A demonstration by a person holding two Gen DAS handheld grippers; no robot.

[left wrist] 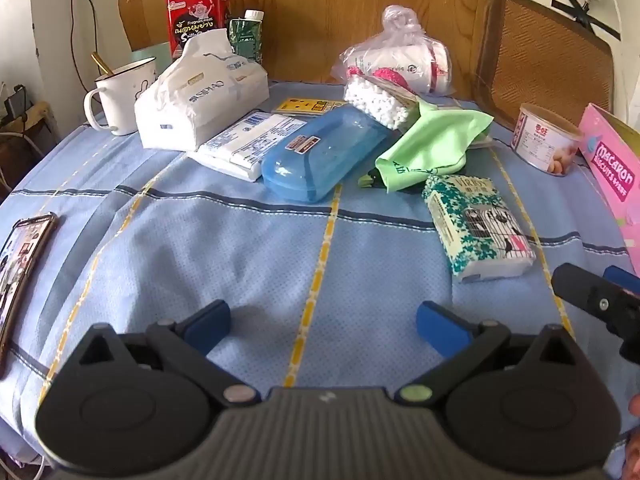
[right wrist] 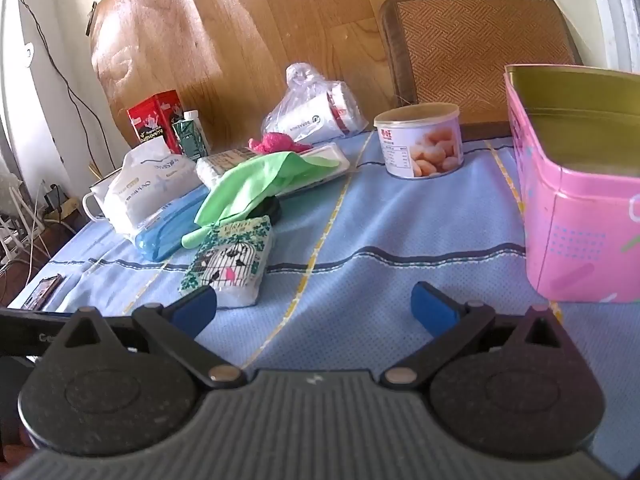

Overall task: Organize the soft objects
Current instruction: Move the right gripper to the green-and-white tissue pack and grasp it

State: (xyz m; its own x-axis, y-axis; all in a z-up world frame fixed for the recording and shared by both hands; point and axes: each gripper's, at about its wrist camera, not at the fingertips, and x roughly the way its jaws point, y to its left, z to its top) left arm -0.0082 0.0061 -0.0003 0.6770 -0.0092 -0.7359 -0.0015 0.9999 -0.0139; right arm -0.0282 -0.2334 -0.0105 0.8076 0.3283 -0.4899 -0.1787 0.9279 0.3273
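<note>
A birdcage-print tissue pack (left wrist: pixel 478 226) lies on the blue cloth, right of centre; in the right wrist view it (right wrist: pixel 228 262) sits just beyond my left fingertip. A green cloth (left wrist: pixel 428 146) drapes over items behind it, also in the right wrist view (right wrist: pixel 256 184). A large white tissue pack (left wrist: pixel 200 100) and a flat tissue pack (left wrist: pixel 248 144) lie at the back left. A cotton swab bag (left wrist: pixel 378 100) rests on a blue case (left wrist: pixel 324 152). An open pink tin (right wrist: pixel 580 208) stands at the right. My left gripper (left wrist: pixel 322 326) and right gripper (right wrist: pixel 314 306) are open and empty above the cloth.
A white mug (left wrist: pixel 120 94), red tin (left wrist: pixel 198 16) and green carton (left wrist: pixel 246 38) stand at the back left. A plastic bag with cups (left wrist: pixel 400 60), a round can (right wrist: pixel 420 146), a phone (left wrist: pixel 20 272) at the left edge, and a woven chair back (right wrist: pixel 476 44).
</note>
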